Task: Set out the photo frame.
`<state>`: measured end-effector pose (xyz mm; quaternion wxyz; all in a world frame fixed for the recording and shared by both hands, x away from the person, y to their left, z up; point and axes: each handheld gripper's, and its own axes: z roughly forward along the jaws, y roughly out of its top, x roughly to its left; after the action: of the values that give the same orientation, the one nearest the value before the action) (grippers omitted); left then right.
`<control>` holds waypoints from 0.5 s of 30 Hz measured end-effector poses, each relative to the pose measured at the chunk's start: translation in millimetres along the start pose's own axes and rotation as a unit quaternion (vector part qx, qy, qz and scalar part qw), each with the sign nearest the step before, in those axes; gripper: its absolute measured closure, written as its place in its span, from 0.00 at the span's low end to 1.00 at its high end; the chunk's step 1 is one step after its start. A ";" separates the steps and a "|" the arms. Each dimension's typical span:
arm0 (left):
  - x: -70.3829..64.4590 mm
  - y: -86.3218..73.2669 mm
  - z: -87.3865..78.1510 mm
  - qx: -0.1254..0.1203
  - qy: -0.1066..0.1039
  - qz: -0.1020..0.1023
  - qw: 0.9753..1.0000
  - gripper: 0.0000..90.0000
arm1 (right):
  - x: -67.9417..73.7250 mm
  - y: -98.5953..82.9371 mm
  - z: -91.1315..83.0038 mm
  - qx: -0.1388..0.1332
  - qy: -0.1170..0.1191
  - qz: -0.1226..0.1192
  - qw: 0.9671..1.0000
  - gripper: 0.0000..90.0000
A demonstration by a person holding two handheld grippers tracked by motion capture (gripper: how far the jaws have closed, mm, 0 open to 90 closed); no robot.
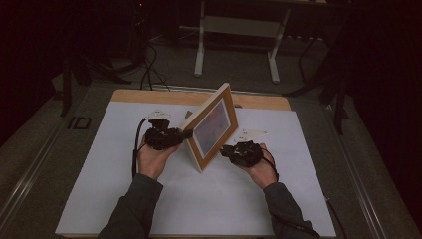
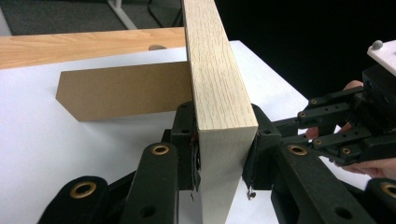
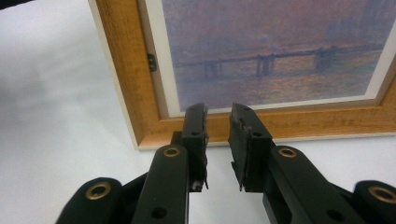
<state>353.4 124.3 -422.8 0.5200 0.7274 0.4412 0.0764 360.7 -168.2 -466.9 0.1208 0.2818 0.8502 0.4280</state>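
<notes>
Clamping the wooden side rail of the picture frame [image 2: 219, 98] between its two black jaws, the left gripper [image 2: 219, 158] has the frame's edge squarely in its bite, the pale wood rising straight up from between the pads; the frame stands tilted on the white table cover [image 1: 124, 194], one lower corner down near the person's side. Ahead of the right gripper [image 3: 217, 123], whose jaws stand slightly apart and hold nothing, the bottom rail of the frame lies just beyond the tips, apart from them; the print behind it shows a bridge in purple haze. Judging by its build, the frame should handle as stiff and fairly light; the wood gives a sure, non-slip hold on its flat rails, but the glazed front is likely fragile and slick, so any grip belongs on the rails and never on the face. Beyond the left jaws, behind the rail, a brown cardboard easel back [image 2: 123, 91] juts out from the rear of the frame toward the table; it could catch or fold if the frame is laid down carelessly. Farther off, the bare wooden table edge [image 1: 149, 95] runs across the far side; past it stand white table legs [image 1: 200, 45] on a dark floor, well clear of the work.
</notes>
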 end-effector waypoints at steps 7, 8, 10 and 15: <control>6.1 0.3 -2.9 0.003 -0.013 0.006 1.000 0.79 | -1.4 0.6 -2.0 -0.002 -0.003 0.000 1.000 0.83; 7.0 0.3 -3.3 0.004 -0.015 0.007 1.000 0.79 | -1.7 0.7 -2.3 -0.002 -0.004 -0.001 1.000 0.83; 8.7 0.3 -4.2 0.005 -0.020 0.010 1.000 0.79 | -2.0 0.9 -3.1 -0.002 -0.004 -0.001 1.000 0.83; 13.1 1.1 -6.6 0.010 -0.029 0.016 0.999 0.79 | -3.3 1.7 -4.9 -0.002 -0.007 -0.002 1.000 0.83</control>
<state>358.1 138.2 -423.5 0.5235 0.7416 0.4154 0.0590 361.7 -172.5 -462.7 0.1281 0.2831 0.8488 0.4277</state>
